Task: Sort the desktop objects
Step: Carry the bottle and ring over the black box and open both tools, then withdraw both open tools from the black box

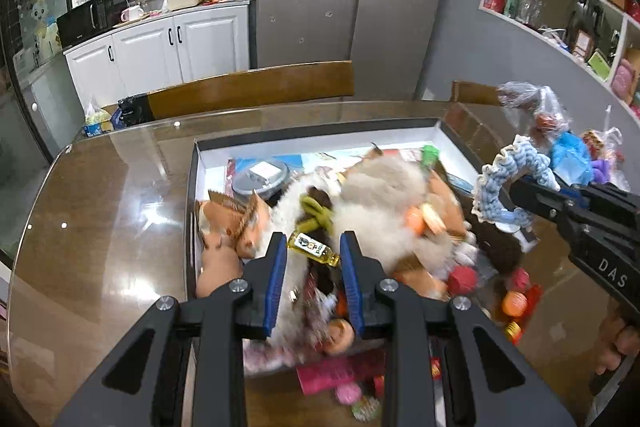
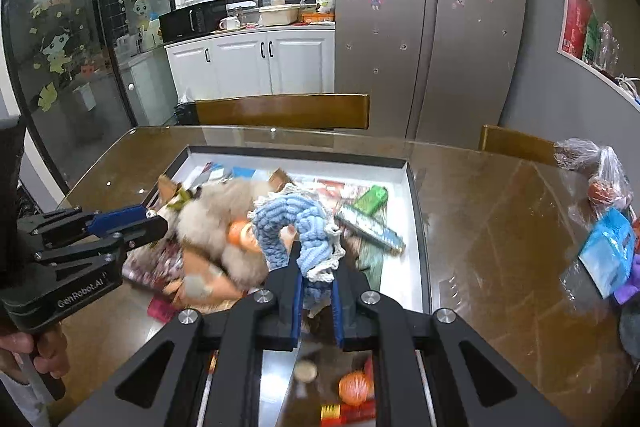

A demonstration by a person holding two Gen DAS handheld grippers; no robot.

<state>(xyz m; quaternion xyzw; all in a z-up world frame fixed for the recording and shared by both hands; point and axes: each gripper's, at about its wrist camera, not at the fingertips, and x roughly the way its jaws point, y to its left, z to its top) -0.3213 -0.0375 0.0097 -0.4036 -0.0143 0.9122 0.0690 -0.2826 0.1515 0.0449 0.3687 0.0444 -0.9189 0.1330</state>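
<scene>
I see a brown glass-topped table [image 1: 100, 211] carrying a shallow dark-rimmed tray [image 1: 320, 137] with a white floor, heaped with toys and packets. The biggest item in it is a fluffy beige plush [image 1: 380, 187], blurred in both views. Beside the tray, on the table's right side, sit clear plastic bags [image 2: 604, 187] of small things. My right gripper [image 2: 316, 267] is clamped on a blue and cream knitted piece [image 2: 296, 223], which hangs above the tray's contents. My left gripper [image 1: 313, 247] is pinched on a little yellow bottle [image 1: 312, 247] lying crosswise between its blue pads [image 1: 278, 267], held over the plush.
</scene>
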